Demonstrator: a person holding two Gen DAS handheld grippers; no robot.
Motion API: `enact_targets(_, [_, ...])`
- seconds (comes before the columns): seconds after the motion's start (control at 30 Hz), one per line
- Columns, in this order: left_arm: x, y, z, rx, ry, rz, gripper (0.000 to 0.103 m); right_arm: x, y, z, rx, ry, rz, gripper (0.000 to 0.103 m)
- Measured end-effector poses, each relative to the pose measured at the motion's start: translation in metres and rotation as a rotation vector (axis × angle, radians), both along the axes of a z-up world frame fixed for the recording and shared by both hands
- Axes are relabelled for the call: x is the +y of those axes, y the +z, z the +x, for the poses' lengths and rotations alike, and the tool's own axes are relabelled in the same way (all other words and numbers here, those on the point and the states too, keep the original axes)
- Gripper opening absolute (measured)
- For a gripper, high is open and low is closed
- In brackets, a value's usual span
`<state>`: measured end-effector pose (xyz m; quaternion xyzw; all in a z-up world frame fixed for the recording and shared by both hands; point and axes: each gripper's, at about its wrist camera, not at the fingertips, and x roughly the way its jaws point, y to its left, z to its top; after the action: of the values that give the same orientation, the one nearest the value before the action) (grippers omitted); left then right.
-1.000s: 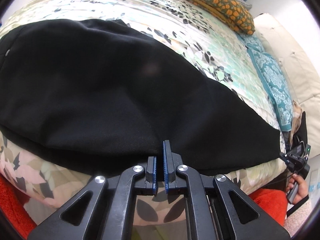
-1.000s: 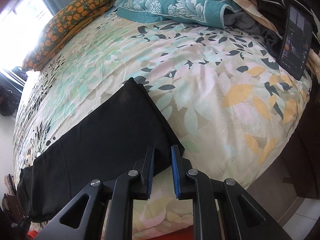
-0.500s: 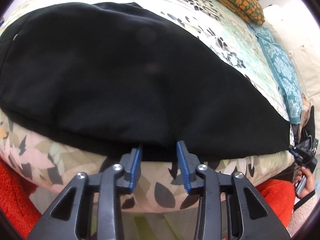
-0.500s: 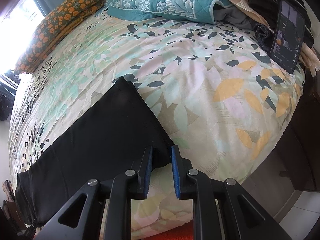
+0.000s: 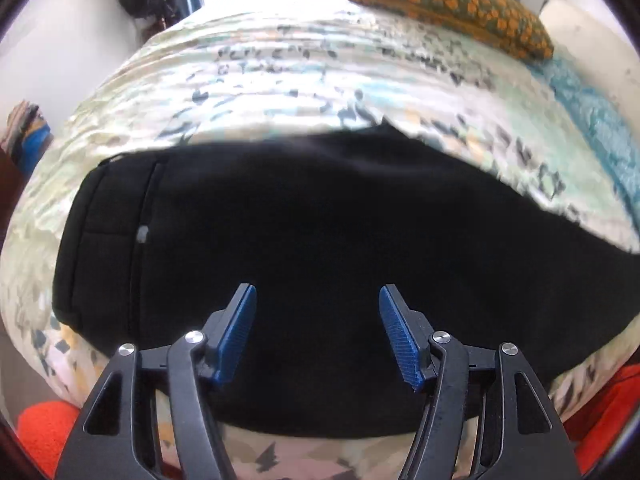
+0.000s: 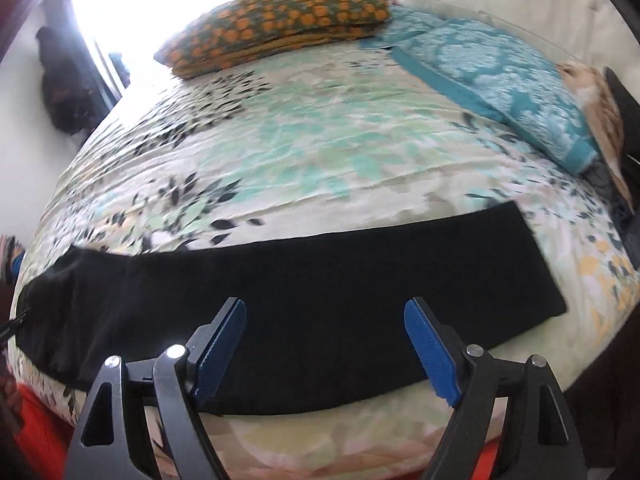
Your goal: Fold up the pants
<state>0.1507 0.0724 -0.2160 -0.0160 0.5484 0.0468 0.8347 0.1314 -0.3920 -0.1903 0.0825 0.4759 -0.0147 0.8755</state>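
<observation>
On top of the leaf-print bedspread (image 6: 304, 136), black pants (image 6: 320, 280) laid out flat in one long band near the bed's front edge – waistband end to the left in the right wrist view, leg hem to the right, squared off and lying on the quilt. Folded lengthwise by the look of it, one leg on the other, though not certain from these views. Seen from the left wrist, pants (image 5: 320, 240) filling the middle of the picture, waistband seam and a small pale button-like spot at the left side.

Left gripper (image 5: 318, 300) over the dark cloth, blue pads (image 5: 240, 328) apart and opening, nothing pinched between them; fabric below only, not pressed. Right gripper (image 6: 324, 312) likewise above the pants – jaws opening, spread wide, pads clear of the cloth, nothing between them.

Farther up the bed, an orange-spotted pillow (image 6: 276, 28) near the window, a teal patterned pillow (image 6: 500, 84) beside it to the right. Beyond the teal one, at the right edge, a tan bundle of cloth, too blurred to name. Orange-red fabric (image 5: 44, 428) at the lower corners of both views, just under the bed's edge. Bright window light washing out the far left of the room.
</observation>
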Motion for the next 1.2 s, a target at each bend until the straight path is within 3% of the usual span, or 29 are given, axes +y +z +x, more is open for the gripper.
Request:
enact_targets(0.03, [-0.003,-0.013,-0.009,0.066,-0.029,0.039,0.05,0.026,-0.011,0.005,0.018,0.064,0.009,0.081])
enact_targets(0.13, [-0.009,-0.008,-0.044,0.061,-0.09,0.107,0.052,0.082,-0.054,0.006,0.107,0.19,-0.004,0.081])
enact_targets(0.23, [0.018,0.003,-0.065,0.067,0.012,0.0,0.052,0.103,-0.081,-0.014,0.126,0.236,-0.079,0.082])
enact_targets(0.3, [0.049,0.011,-0.068,0.028,0.105,-0.085,0.054,0.097,-0.081,-0.022,0.096,0.212,-0.053,0.086])
enact_targets(0.4, [0.118,0.037,-0.067,-0.075,0.313,-0.173,0.072,0.09,-0.081,-0.018,0.119,0.19,-0.022,0.09])
enact_targets(0.47, [0.169,0.046,-0.067,-0.126,0.45,-0.231,0.073,0.093,-0.081,-0.015,0.115,0.193,-0.046,0.093])
enact_targets(0.57, [0.228,0.028,-0.061,-0.064,0.562,-0.311,0.076,0.096,-0.082,-0.015,0.101,0.178,-0.059,0.096])
enact_targets(0.7, [0.248,0.001,-0.049,0.008,0.562,-0.329,0.076,0.097,-0.083,-0.015,0.094,0.168,-0.064,0.098])
enact_targets(0.77, [0.241,0.004,-0.044,-0.024,0.528,-0.306,0.072,0.097,-0.084,-0.016,0.087,0.168,-0.065,0.098])
enact_targets(0.8, [0.235,0.008,-0.042,-0.05,0.501,-0.289,0.042,0.097,-0.084,-0.017,0.084,0.168,-0.064,0.098])
enact_targets(0.83, [0.232,0.01,-0.039,-0.062,0.468,-0.277,0.005,0.097,-0.084,-0.017,0.082,0.169,-0.065,0.098])
enact_targets(0.97, [0.227,0.011,-0.033,-0.048,0.442,-0.145,0.002,0.098,-0.084,-0.017,0.081,0.169,-0.068,0.098])
enact_targets(1.07, [0.244,0.004,-0.032,-0.022,0.516,-0.043,0.0,0.097,-0.083,-0.018,0.08,0.173,-0.067,0.098])
enact_targets(1.2, [0.264,0.004,-0.052,-0.028,0.594,-0.118,0.001,0.097,-0.084,-0.018,0.079,0.176,-0.065,0.098])
